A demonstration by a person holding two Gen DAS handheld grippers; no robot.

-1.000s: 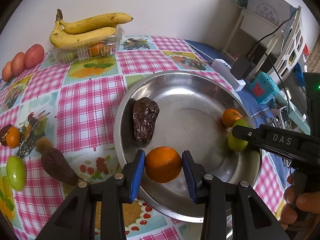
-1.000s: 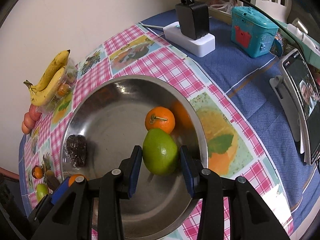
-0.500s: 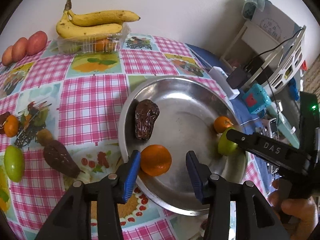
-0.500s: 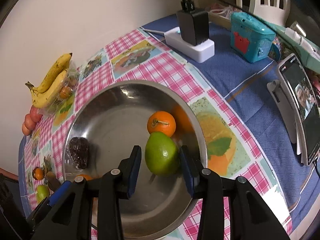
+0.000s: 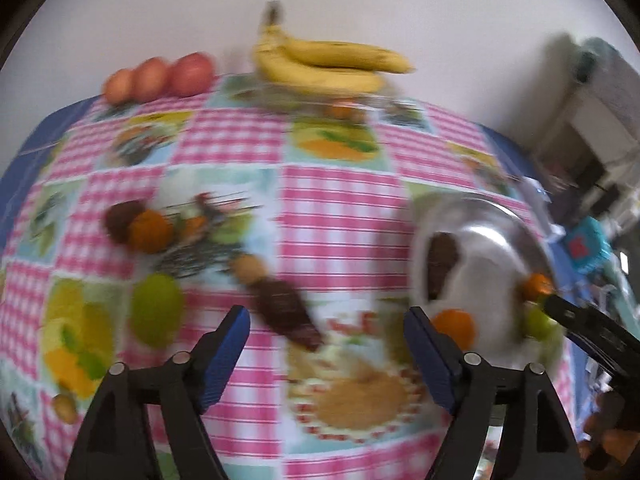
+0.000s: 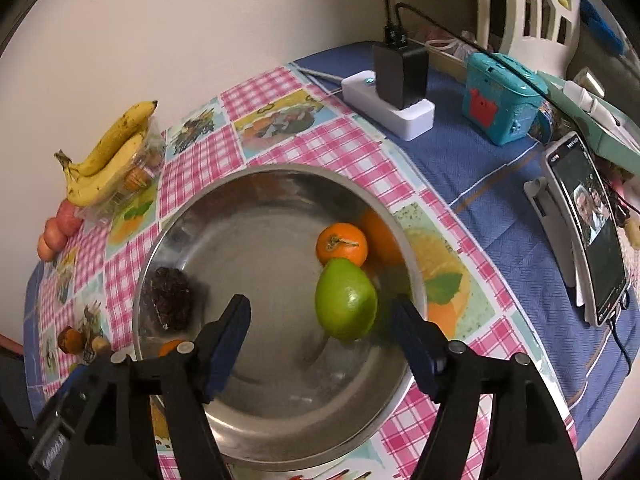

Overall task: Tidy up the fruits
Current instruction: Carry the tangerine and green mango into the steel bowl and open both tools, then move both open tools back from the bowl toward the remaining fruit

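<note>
Both tools share one build. The left gripper [image 5: 326, 354] has black plastic arms, each tipped with a blue ribbed pad, and round silver screws sit on the arms at the bottom of the left wrist frame. The right gripper [image 6: 320, 338] shows the same black arms, dark blue pads and silver screws. In the lower right corner of the left wrist frame, blurred skin tones are probably the person's fingers [image 5: 608, 442].

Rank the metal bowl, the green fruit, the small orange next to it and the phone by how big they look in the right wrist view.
1. metal bowl
2. phone
3. green fruit
4. small orange
The orange lies slightly farther from the camera.
</note>
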